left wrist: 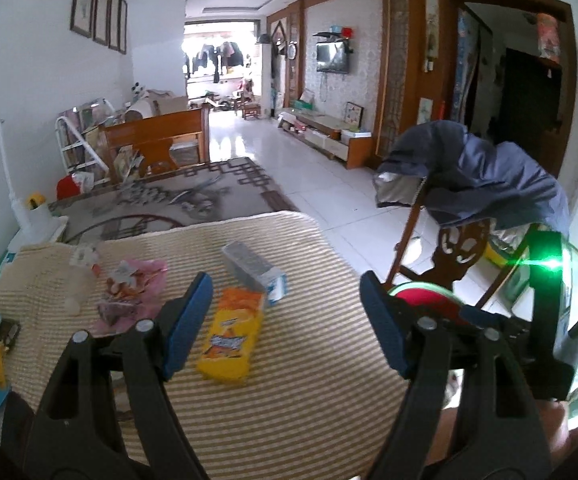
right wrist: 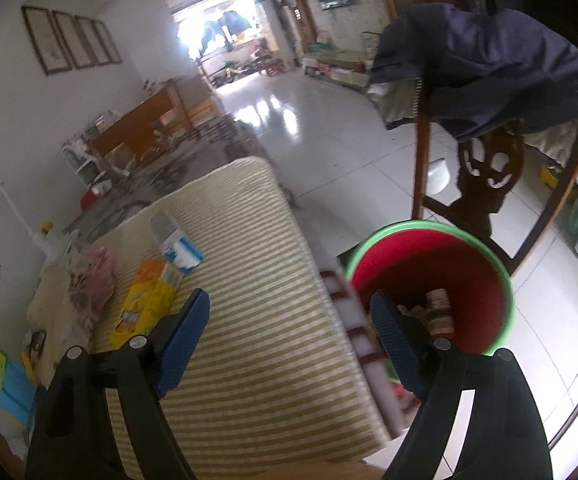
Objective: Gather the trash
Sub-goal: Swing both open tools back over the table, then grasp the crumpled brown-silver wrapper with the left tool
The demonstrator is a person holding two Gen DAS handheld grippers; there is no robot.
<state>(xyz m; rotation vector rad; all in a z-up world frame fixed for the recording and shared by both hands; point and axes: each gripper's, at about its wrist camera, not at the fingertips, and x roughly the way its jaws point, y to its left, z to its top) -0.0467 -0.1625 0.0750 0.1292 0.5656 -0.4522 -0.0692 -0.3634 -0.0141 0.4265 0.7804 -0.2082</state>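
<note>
Table cover: a woven mat [left wrist: 289, 380] in thin cream and olive-tan stripes, ribbed, with rounded corners.
Yellow pack: a flat rectangular packet [left wrist: 231, 340], glossy yellow with an orange upper end and a starburst logo (its lettering is too blurred to read); it lies on the mat between the left gripper's blue pads.
Grey-white box: a long carton [left wrist: 255, 270], grey on top, with a white and blue end face, touching the yellow pack's far end; print unreadable.
Pink wrapper: crumpled thin plastic [left wrist: 131, 292] with snack scraps, left of the yellow pack.
Bin: a round bucket [right wrist: 429, 280], red inside with a green rim, standing on the floor just beside the mat's right edge; brownish scraps lie at the bottom.
Chair: dark carved wood [right wrist: 485, 184], a blue-grey jacket [right wrist: 489, 72] draped over its back.
Left gripper [left wrist: 285, 320]: black arms, ridged blue pads, spread wide, nothing pinched.
Right gripper [right wrist: 289, 332]: spread wide and empty, one pad over the mat, the other in front of the bin's mouth.
</note>
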